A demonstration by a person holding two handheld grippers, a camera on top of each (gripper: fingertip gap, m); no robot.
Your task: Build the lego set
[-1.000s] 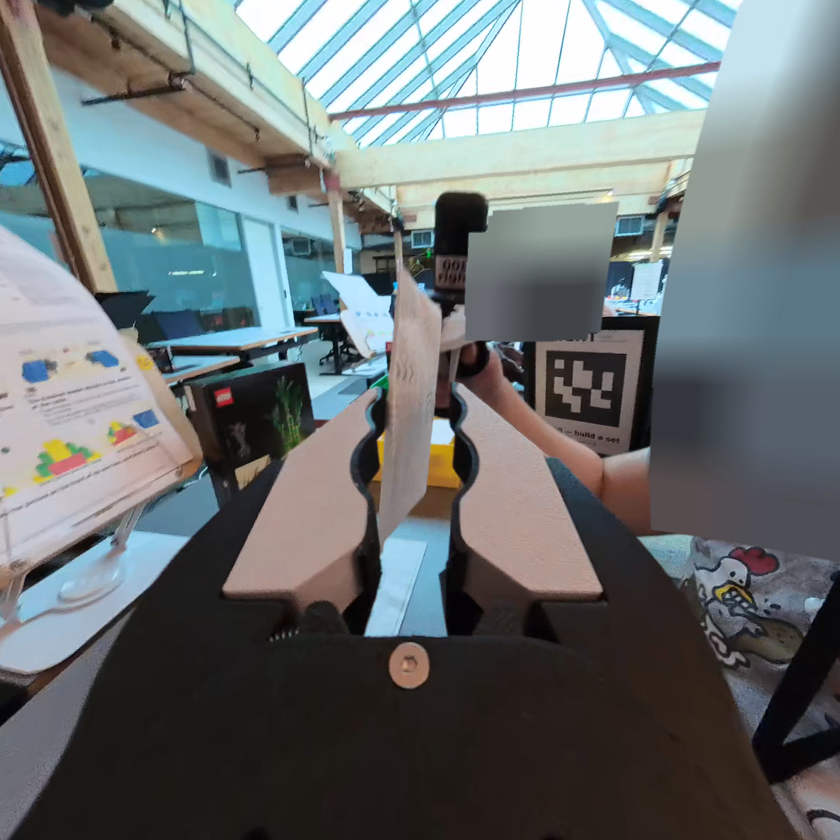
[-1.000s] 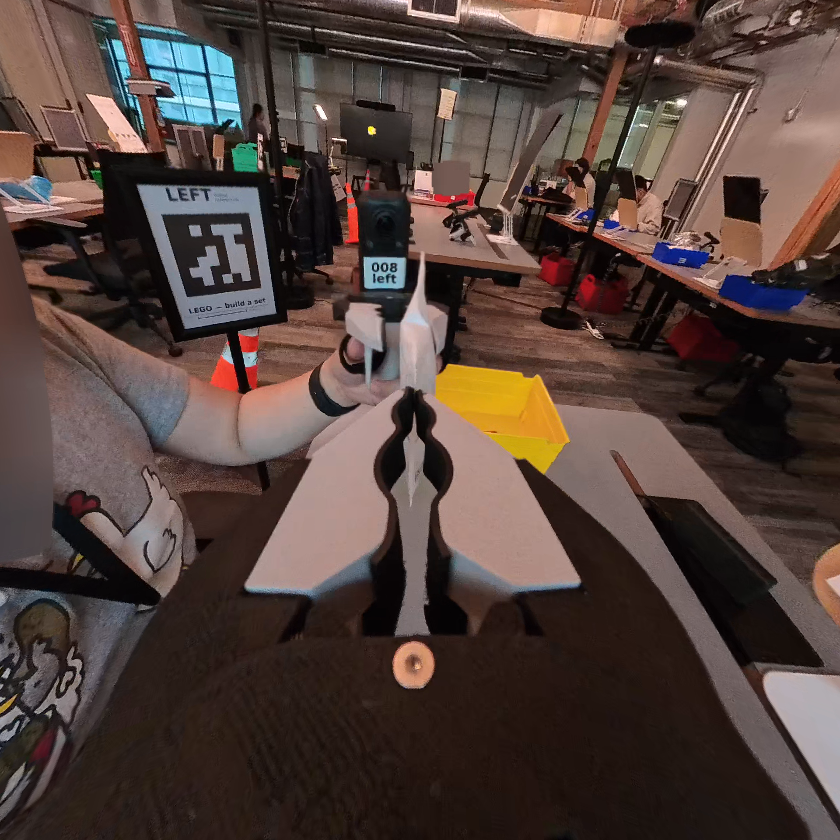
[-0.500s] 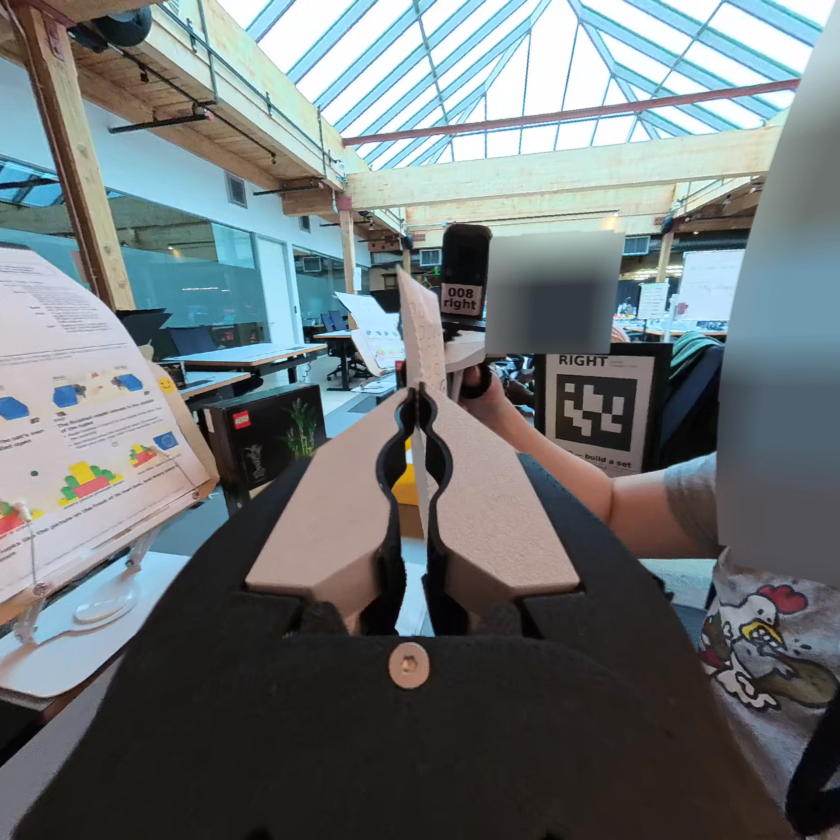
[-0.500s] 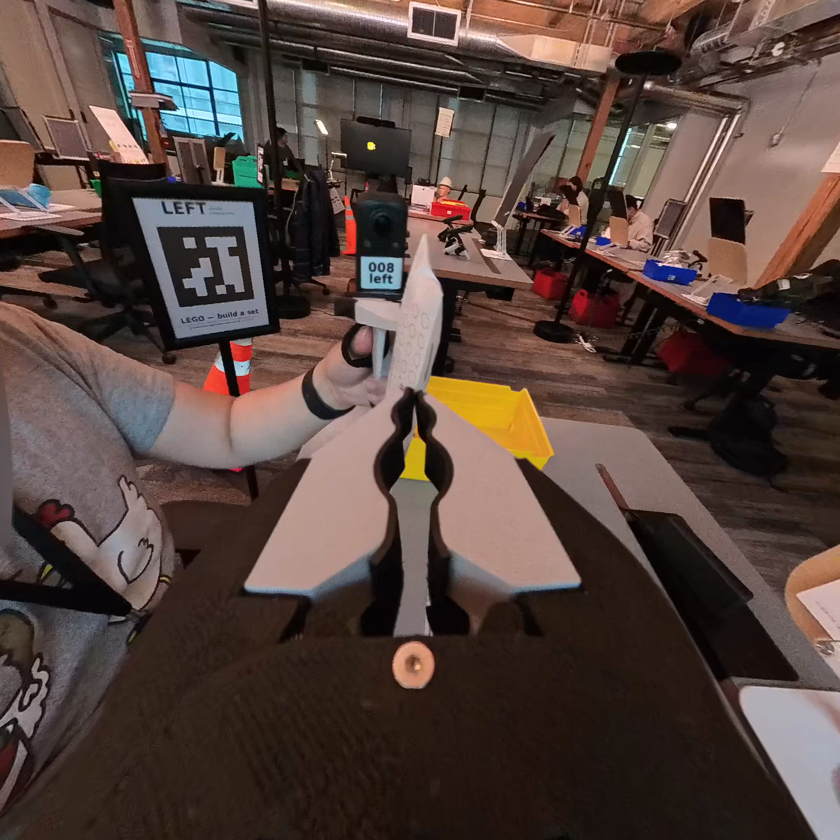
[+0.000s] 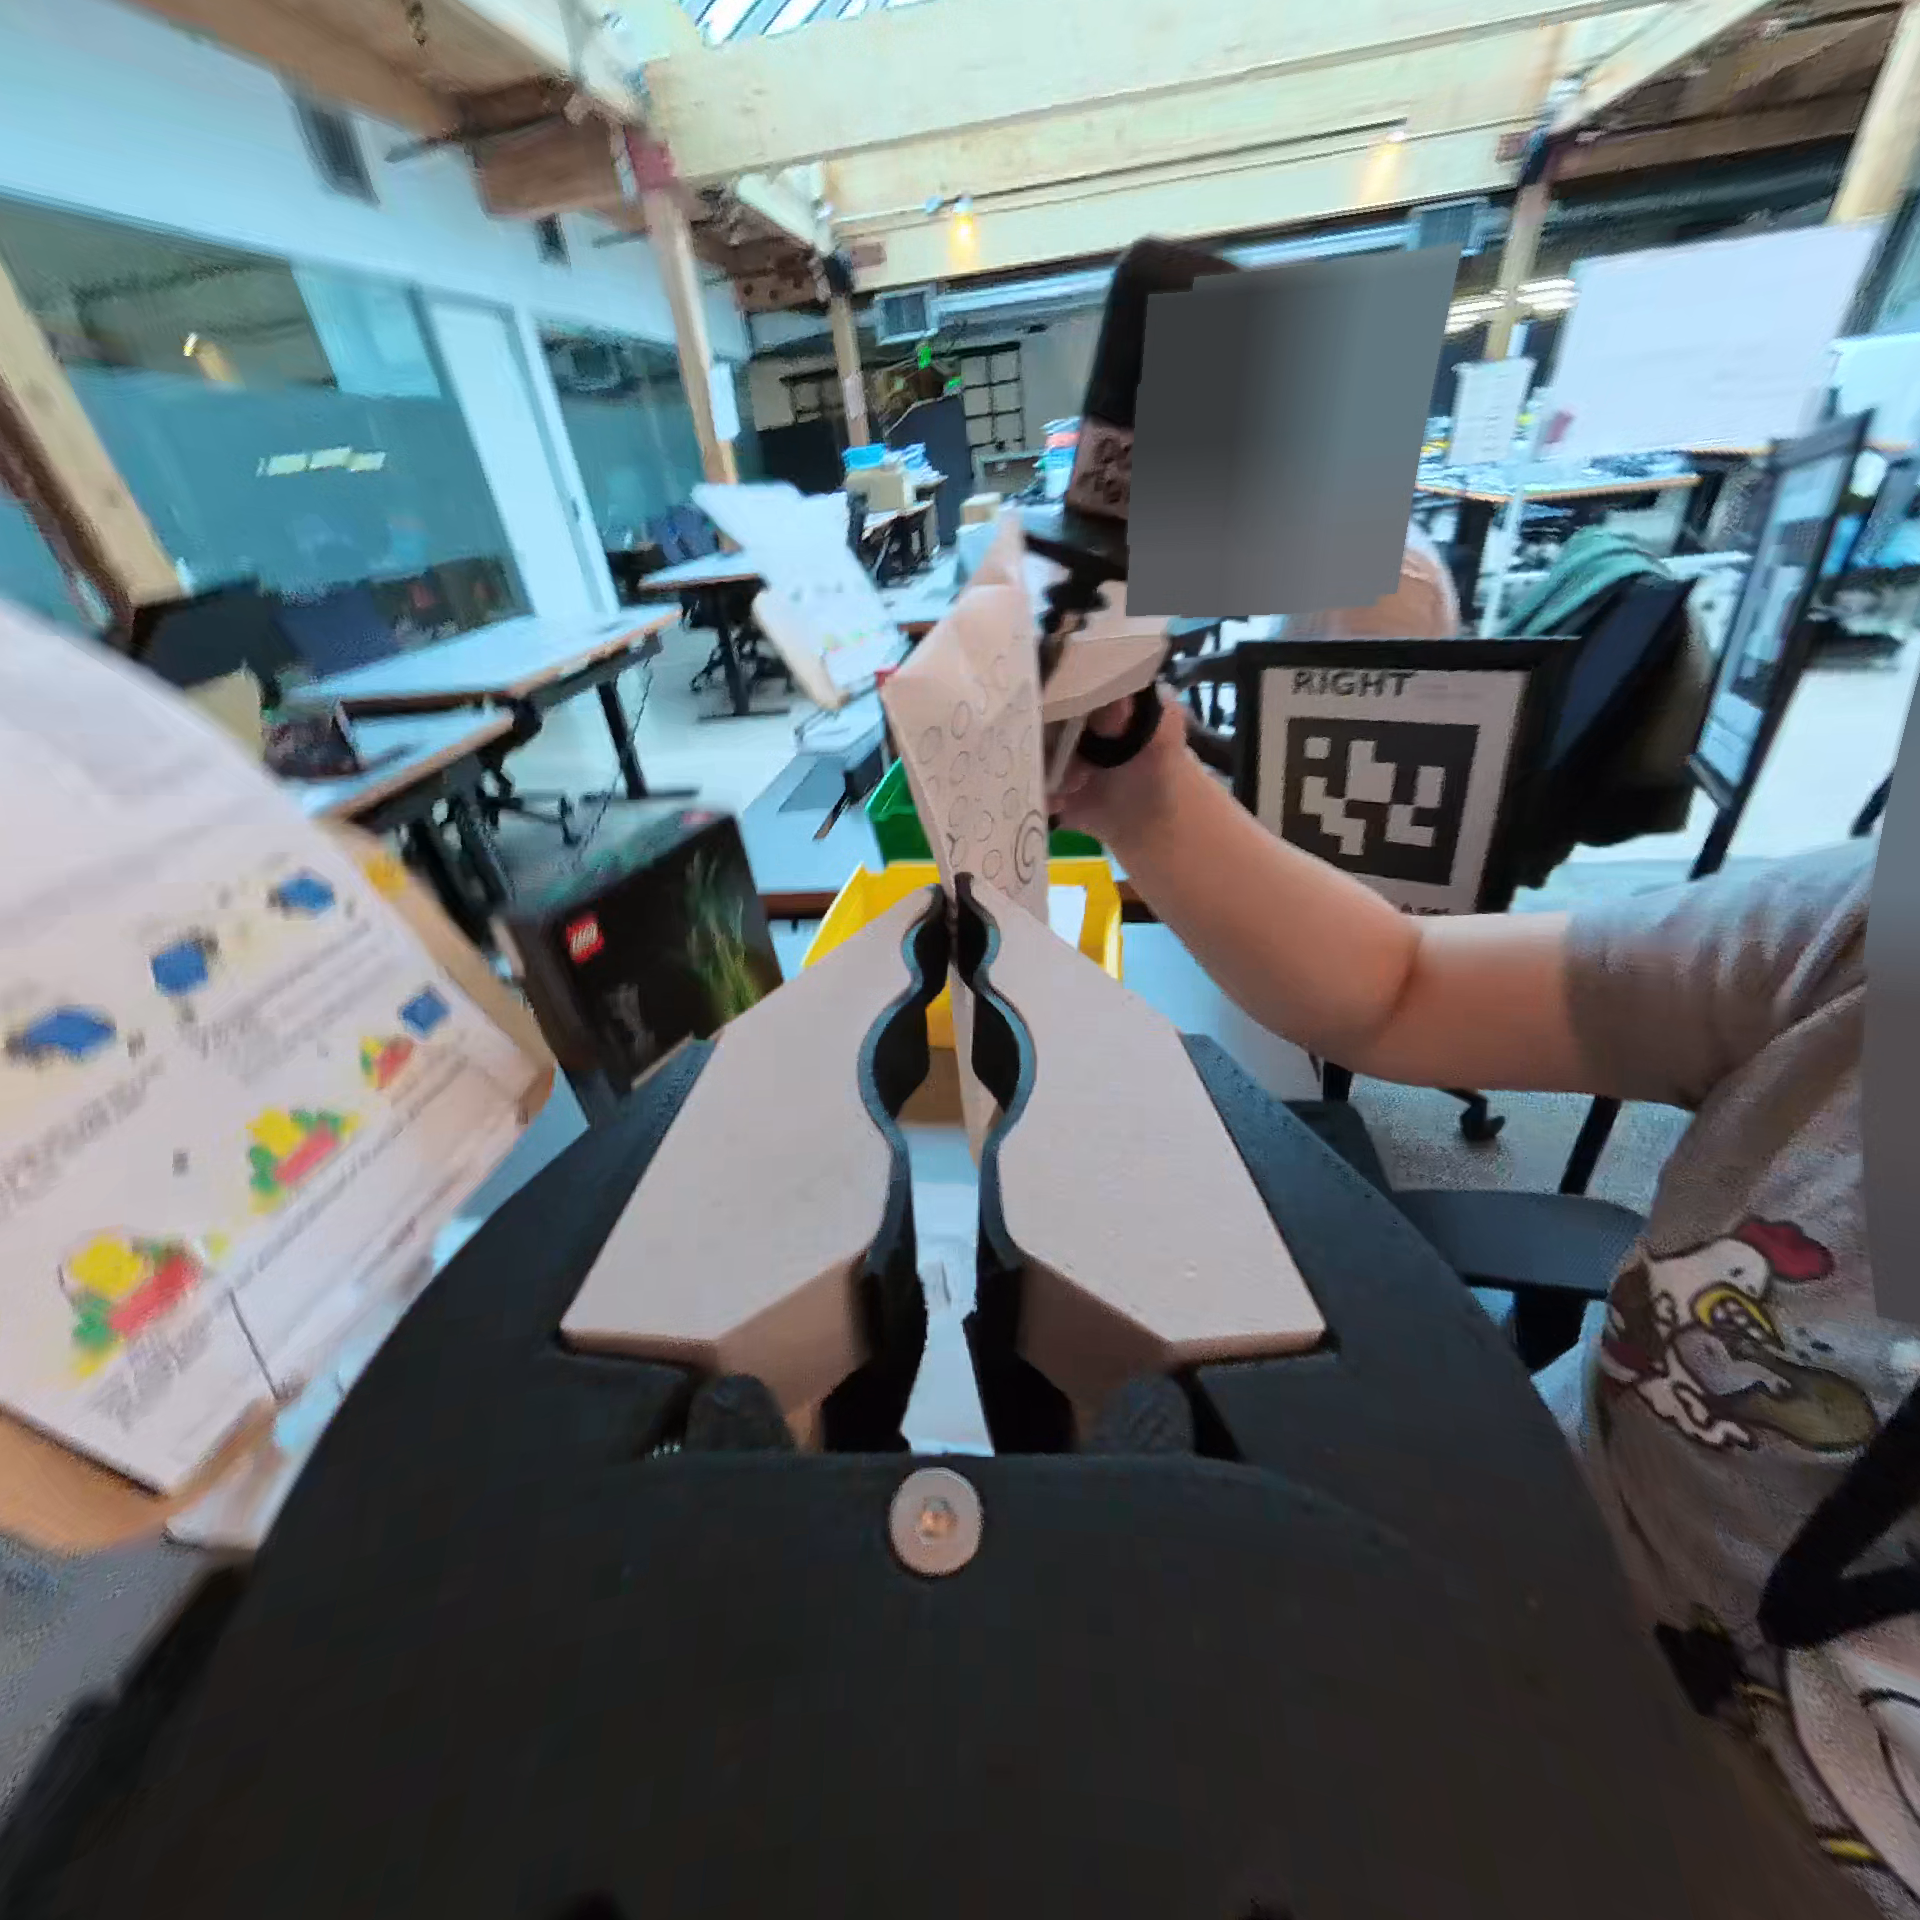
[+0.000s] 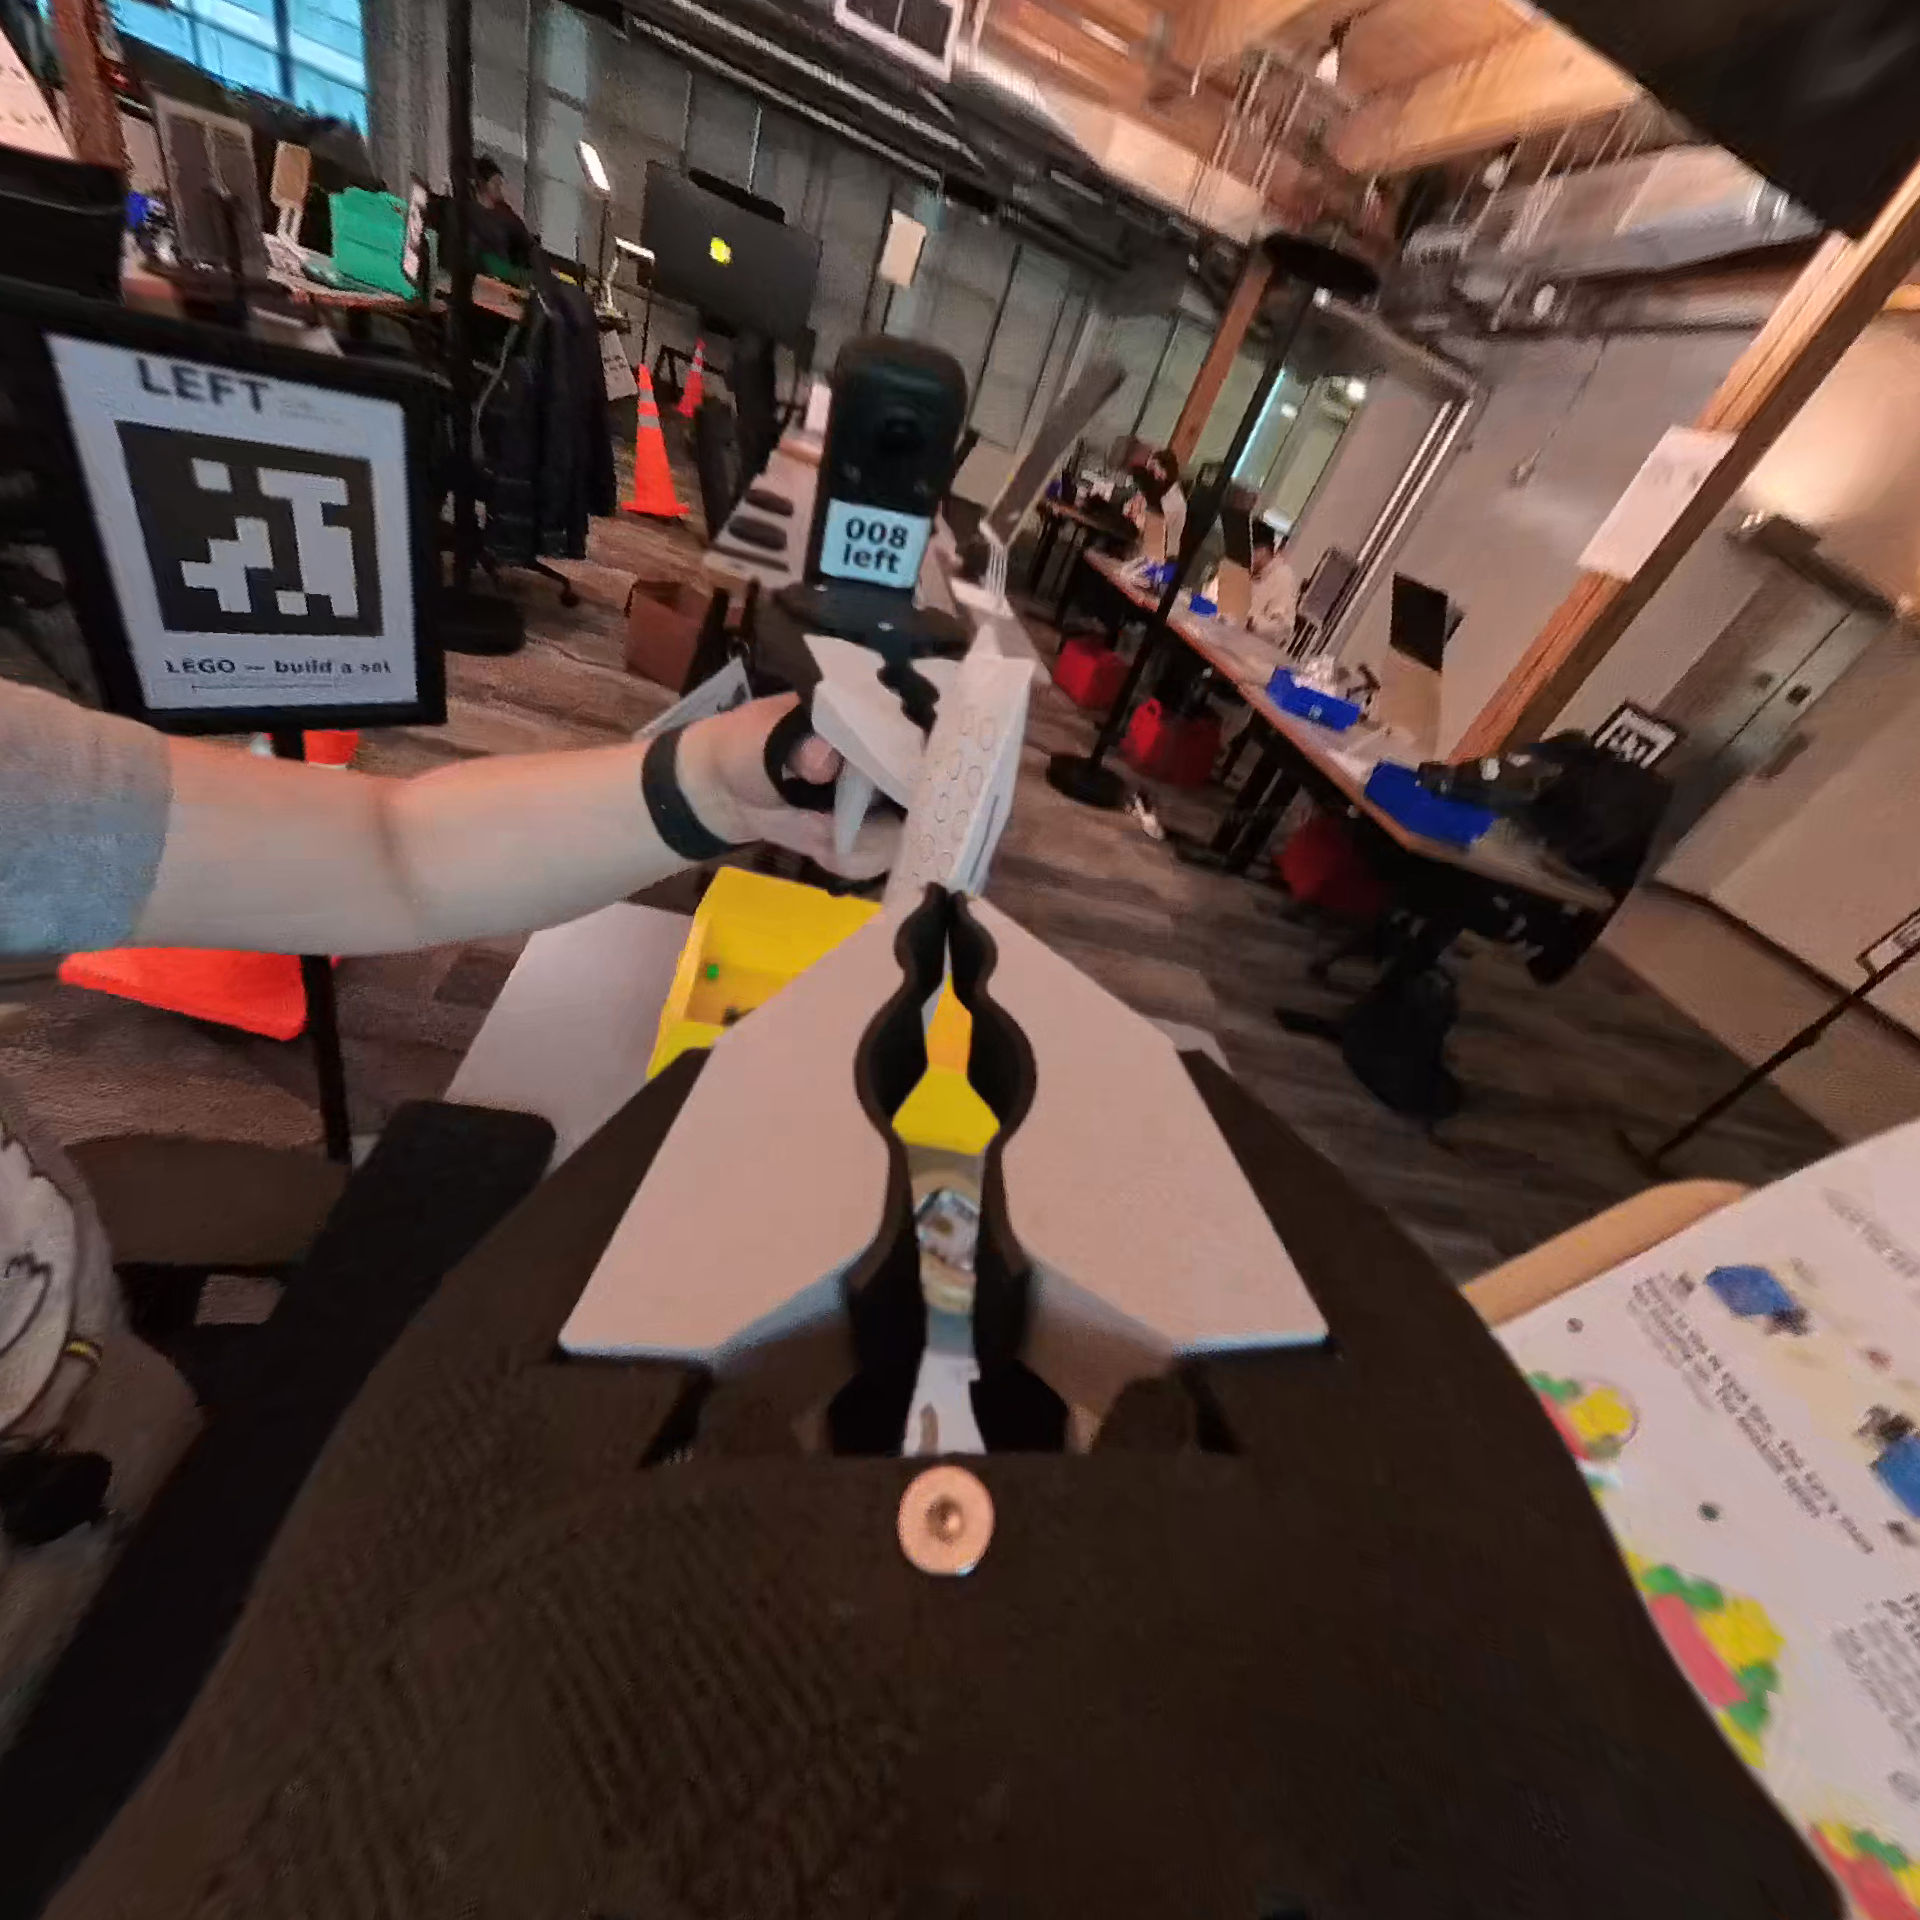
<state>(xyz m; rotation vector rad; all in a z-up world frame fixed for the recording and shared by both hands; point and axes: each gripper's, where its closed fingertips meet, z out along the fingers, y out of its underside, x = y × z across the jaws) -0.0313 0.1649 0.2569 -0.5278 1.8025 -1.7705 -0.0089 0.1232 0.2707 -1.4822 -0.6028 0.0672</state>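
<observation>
A large open workshop has pale timber beams (image 5: 1039, 83) overhead, glass partitions (image 5: 312, 488) along one side and a dark wood-plank floor (image 6: 1195, 935). Long desks (image 6: 1351, 748) line the room, with orange traffic cones (image 6: 652, 457) and a dark wall monitor (image 6: 727, 260) beyond.

Grey table (image 5: 1195, 997) – yellow bin (image 5: 862, 914), black lego box (image 5: 644, 935), instr. stand (image 5: 208, 1091)

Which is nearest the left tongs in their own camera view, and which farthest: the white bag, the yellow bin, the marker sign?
1. White bag: pinched in the left tongs themselves.
2. Yellow bin: just beyond the tips, on the table.
3. Marker sign: farther back, right, behind the forearm.
</observation>
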